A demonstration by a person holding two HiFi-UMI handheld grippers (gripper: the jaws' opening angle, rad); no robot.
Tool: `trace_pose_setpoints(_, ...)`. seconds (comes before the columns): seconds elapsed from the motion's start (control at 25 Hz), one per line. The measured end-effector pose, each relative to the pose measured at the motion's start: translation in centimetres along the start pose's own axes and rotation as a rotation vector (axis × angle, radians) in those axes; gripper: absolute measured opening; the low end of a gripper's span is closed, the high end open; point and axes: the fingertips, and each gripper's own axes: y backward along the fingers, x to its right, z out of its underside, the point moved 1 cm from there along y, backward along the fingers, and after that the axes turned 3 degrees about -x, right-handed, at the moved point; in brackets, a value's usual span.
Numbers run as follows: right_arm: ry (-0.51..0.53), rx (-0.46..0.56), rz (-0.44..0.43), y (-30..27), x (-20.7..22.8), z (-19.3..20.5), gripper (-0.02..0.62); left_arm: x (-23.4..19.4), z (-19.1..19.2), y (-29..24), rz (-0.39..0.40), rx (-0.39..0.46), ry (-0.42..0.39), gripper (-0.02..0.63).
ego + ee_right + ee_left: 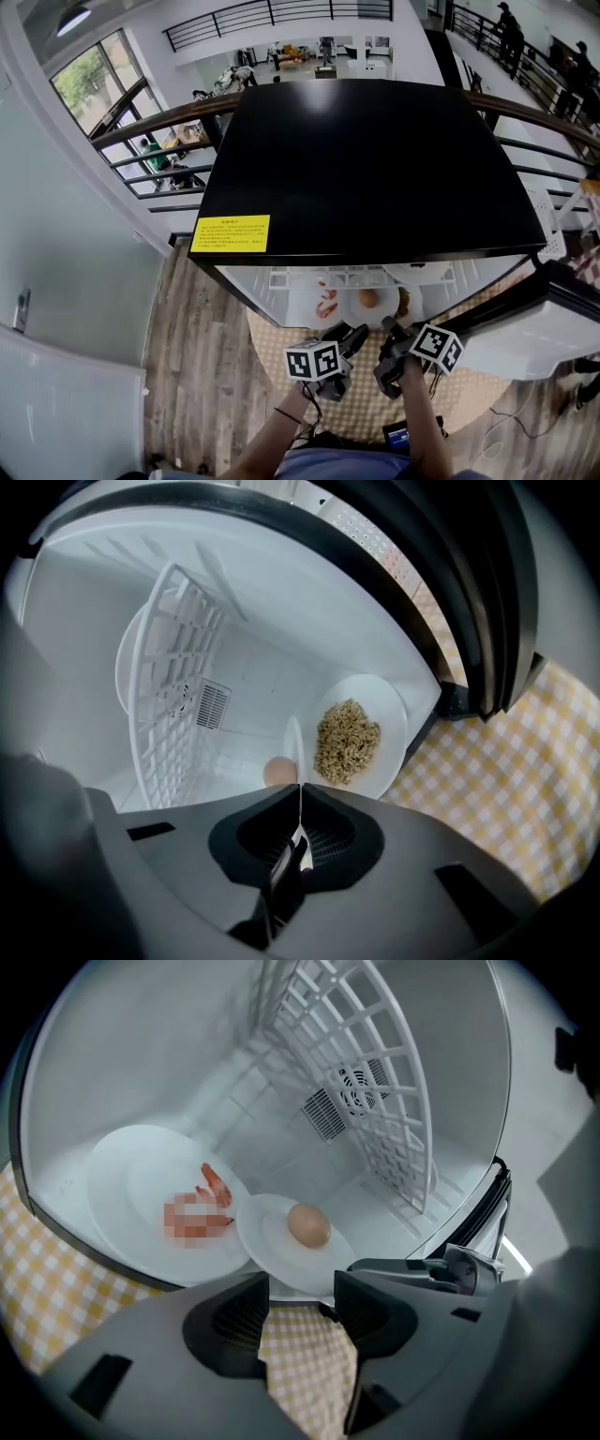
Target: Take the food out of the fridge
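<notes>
The small fridge [375, 169] stands open in front of me. Inside lie a large plate [141, 1194] with shrimp [214, 1183], a small plate [267, 1246] with a brown egg [307, 1225], and a plate of noodles [345, 741]. My right gripper [298, 803] is shut on the rim of the egg plate [294, 747], which shows edge-on in its own view. My left gripper [302, 1288] is open just in front of the fridge floor, near that plate's front rim, with only checked cloth showing between its fingers. From the head view both grippers [354, 337] [392, 330] sit at the fridge's opening.
A white wire shelf [173, 714] stands tilted inside the fridge. The fridge door [525, 328] hangs open at the right, its black seal [450, 602] close above my right gripper. A yellow checked cloth [506, 789] covers the floor under the fridge. A wall [56, 309] runs along the left.
</notes>
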Motion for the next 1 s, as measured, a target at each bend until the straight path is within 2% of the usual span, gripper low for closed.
trace_pose_setpoints(0.16, 0.043, -0.001, 0.024, 0.5, 0.2, 0.2, 0.020, 0.0, 0.6, -0.3, 0.010, 0.006, 0.030, 0.212)
trace_pose_setpoints(0.44, 0.033, -0.012, 0.006, 0.9, 0.1, 1.0, 0.021, 0.4, 0.7, 0.9, -0.019, 0.039, -0.026, 0.213)
trace_pose_setpoints(0.76, 0.071, -0.010, -0.057, 2.2, -1.9, 2.9, 0.021, 1.2, 0.8, 3.7, -0.028, 0.087, -0.056, 0.213)
trace_pose_setpoints(1.0, 0.086, 0.004, -0.116, 4.4, -3.2, 4.8, 0.021, 2.8, 1.3, 6.4, -0.020, 0.103, -0.119, 0.213)
